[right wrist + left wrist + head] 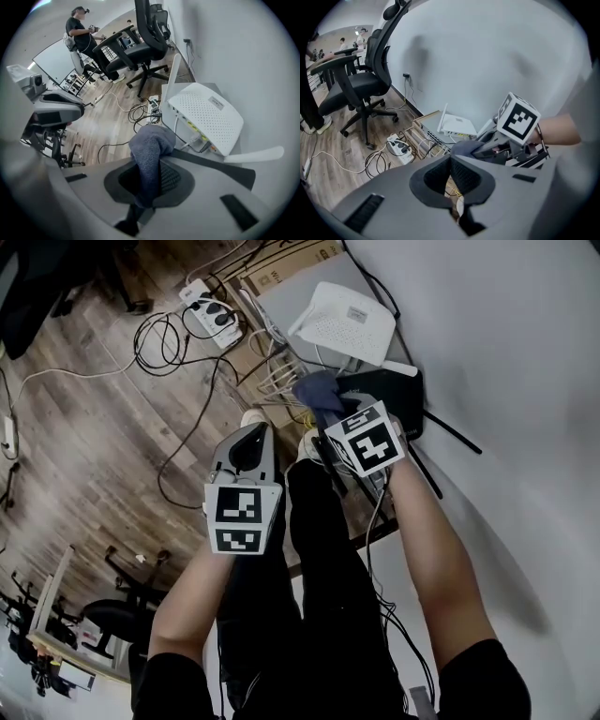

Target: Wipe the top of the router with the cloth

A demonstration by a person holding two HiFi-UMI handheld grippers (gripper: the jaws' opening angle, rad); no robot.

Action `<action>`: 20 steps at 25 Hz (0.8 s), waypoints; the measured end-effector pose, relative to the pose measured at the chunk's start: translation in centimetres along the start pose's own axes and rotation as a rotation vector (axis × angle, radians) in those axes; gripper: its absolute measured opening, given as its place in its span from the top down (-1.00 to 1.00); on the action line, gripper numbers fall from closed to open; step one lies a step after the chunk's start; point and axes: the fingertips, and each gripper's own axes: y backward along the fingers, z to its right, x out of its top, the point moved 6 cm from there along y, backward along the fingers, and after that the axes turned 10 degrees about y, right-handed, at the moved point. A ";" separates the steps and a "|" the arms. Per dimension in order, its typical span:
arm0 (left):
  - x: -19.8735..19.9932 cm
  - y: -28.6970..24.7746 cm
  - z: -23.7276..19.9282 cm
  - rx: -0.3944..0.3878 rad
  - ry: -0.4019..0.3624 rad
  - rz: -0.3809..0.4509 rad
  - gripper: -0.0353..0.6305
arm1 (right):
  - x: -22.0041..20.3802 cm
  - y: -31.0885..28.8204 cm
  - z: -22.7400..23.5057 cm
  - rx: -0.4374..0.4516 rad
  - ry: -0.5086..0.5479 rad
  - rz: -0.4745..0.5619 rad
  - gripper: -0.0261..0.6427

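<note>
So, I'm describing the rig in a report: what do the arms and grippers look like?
The left gripper and right gripper are grey shells with dark textured pads, each carrying a white cube with black square markers. A thin cable trails from the right one. The sleeves are short and black.

Your right gripper (328, 416) has the cloth (317, 390) bunched at its tip, just short of the white router (342, 326) (left gripper (249, 437) sits alongside).
</note>
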 end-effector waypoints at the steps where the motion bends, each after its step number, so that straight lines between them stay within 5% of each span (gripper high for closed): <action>1: 0.0 0.0 0.2 -0.003 0.000 -0.001 0.89 | -0.2 0.0 -0.2 0.022 0.004 -0.020 0.84; 9: 0.0 0.2 1.4 -0.025 -0.028 0.004 0.89 | -3.5 0.0 -2.6 0.192 0.025 -0.195 0.84; 20: -0.7 0.0 1.1 -0.014 -0.037 -0.013 0.89 | -6.8 -0.1 -4.6 0.197 0.046 -0.247 0.84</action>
